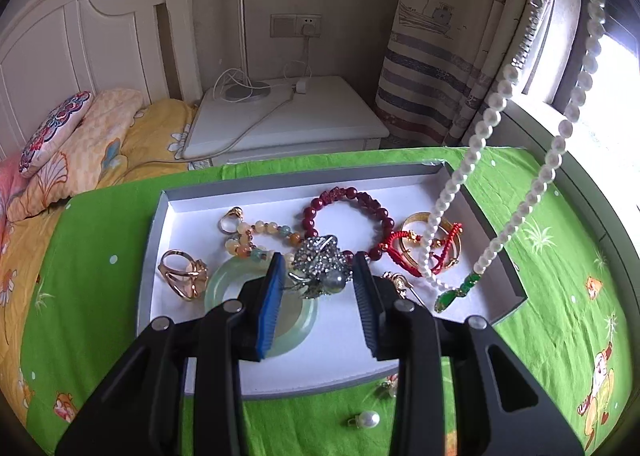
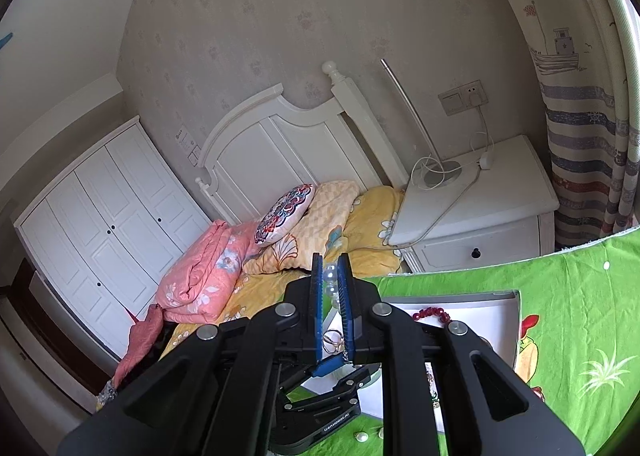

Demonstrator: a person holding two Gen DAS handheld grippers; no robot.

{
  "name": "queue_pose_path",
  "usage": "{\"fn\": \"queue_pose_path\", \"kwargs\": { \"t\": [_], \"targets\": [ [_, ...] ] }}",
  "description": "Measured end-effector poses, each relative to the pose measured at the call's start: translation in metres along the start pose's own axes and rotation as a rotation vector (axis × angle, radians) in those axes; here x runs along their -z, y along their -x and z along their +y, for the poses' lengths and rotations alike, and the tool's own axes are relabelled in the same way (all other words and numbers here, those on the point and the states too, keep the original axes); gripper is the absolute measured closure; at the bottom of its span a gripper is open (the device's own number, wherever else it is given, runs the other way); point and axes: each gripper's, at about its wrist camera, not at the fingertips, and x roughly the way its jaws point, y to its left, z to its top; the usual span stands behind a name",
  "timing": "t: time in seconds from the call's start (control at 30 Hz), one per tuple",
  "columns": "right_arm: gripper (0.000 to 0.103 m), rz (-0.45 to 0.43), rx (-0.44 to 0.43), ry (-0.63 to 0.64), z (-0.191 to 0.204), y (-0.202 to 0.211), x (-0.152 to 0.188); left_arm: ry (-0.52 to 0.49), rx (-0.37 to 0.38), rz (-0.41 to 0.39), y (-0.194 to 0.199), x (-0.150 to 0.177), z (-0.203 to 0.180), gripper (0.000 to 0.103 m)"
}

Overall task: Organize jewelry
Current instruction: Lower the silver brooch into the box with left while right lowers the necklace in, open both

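Both views differ: R gripper (image 2: 330, 276) pinches pearl necklace (image 1: 508, 84); L shows pendant (image 1: 456, 292).

Daylight: coming in from the window (image 1: 612, 68) at the right, blowing out to white glare there. Green cloth (image 1: 560, 256): showing bright and sharp. Walls: sitting in softer, dimmer light. Edges: bending strongly and darkening into black corners. Near black parts: blurring slightly.
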Motion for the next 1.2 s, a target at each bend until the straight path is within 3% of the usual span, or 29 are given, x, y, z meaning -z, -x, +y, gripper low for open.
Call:
{"fn": "queue_pose_path", "kwargs": {
  "t": [0.13,0.37,0.57,0.77,0.9,1.03,1.2],
  "targets": [
    [0.088,0.043,0.030,0.013,-0.008,-0.026,0.008,-0.047,0.002,0.013,-0.016,0.009,-0.009,0.068],
    [0.088,0.161,0.133,0.103,-0.015,-0.086,0.023,0.012,-0.035,-0.061,-0.002,0.021,0.015,0.024],
    [0.088,0.304,0.192,0.168,-0.016,-0.157,0.041,0.090,-0.047,-0.109,0.027,0.044,0.046,0.019],
    [0.087,0.477,0.201,0.203,-0.002,-0.210,0.070,0.078,-0.075,-0.099,0.037,0.053,0.060,0.015],
    [0.087,0.474,0.157,0.125,-0.006,-0.202,0.068,0.083,-0.081,-0.094,0.041,0.058,0.064,0.012],
    [0.087,0.447,0.041,-0.030,-0.018,-0.175,0.055,0.095,-0.069,-0.089,0.044,0.066,0.060,0.011],
    [0.087,0.332,-0.053,-0.085,-0.015,-0.115,0.040,0.106,-0.055,-0.086,0.053,0.076,0.049,0.011]
  ]
}}
